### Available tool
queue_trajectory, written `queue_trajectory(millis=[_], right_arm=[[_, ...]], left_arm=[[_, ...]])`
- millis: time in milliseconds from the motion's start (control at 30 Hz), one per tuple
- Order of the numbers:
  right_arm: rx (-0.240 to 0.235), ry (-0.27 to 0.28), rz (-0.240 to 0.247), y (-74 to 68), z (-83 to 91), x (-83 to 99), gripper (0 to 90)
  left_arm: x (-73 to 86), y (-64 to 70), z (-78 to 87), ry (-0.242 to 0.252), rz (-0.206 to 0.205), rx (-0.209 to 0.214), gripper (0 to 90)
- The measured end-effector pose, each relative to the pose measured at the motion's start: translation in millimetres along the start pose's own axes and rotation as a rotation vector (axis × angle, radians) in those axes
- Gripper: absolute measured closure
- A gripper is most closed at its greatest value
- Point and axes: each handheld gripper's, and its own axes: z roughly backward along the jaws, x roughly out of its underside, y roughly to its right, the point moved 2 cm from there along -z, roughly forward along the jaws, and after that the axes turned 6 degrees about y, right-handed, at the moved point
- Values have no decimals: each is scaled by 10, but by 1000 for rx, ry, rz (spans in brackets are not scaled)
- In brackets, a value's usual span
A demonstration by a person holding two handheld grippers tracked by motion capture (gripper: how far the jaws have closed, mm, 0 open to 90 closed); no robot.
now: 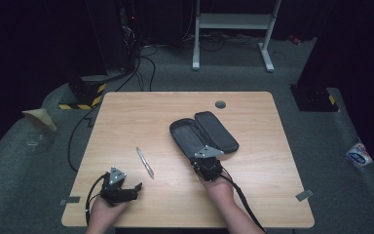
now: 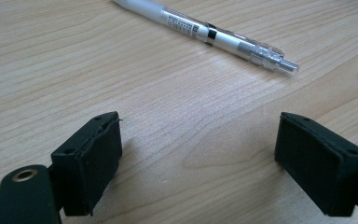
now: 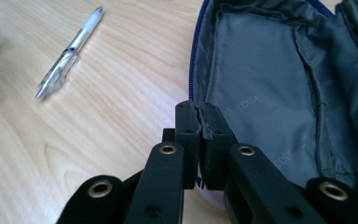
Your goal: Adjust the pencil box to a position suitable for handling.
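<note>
A pale wooden bench (image 1: 126, 117) carries the work, with grey carpeted floor around it and a white metal frame (image 1: 233, 29) standing beyond its far edge. On the right half of the bench lies a dark pencil case (image 1: 203, 132), unzipped and spread flat in two halves, its grey lining (image 3: 261, 79) and blue zip edge plain in the right gripper view. The right tool (image 1: 207, 157) sits at the near rim of the case; in its own view the right tool (image 3: 200, 122) has its jaws pressed together on that near edge of the case, where the zip line meets the lining. The left tool (image 1: 126, 187) rests low on the bench near the front left corner, well apart from the case; in its own view the left tool (image 2: 198, 140) has its jaws spread wide with bare wood between them, pinching nothing. A clear and white retractable pen (image 1: 145, 162) lies flat on the bench between the two tools, apart from both and from the case, and in the left gripper view the pen (image 2: 205, 32) lies just ahead of the spread jaws with its metal tip toward the right. A small grey round cap (image 1: 220, 104) is set in the bench near its far edge.
</note>
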Motion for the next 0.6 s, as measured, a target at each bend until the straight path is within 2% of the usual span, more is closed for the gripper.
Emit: queue_trajectory(millis=[167, 233, 300, 400, 600], right_arm=[[-18, 19, -7, 2, 159, 151, 852], [-20, 26, 6, 15, 228, 204, 846], [-21, 29, 8, 19, 255, 223, 842], [-8, 49, 19, 62, 399, 329, 811], [-6, 80, -12, 143, 548, 448, 761]], left_arm=[[1, -2, 2, -2, -4, 0, 152], [0, -1, 3, -2, -4, 0, 153], [1, -1, 3, -2, -4, 0, 153], [1, -2, 4, -2, -4, 0, 154], [1, 1, 2, 3, -1, 0, 156]])
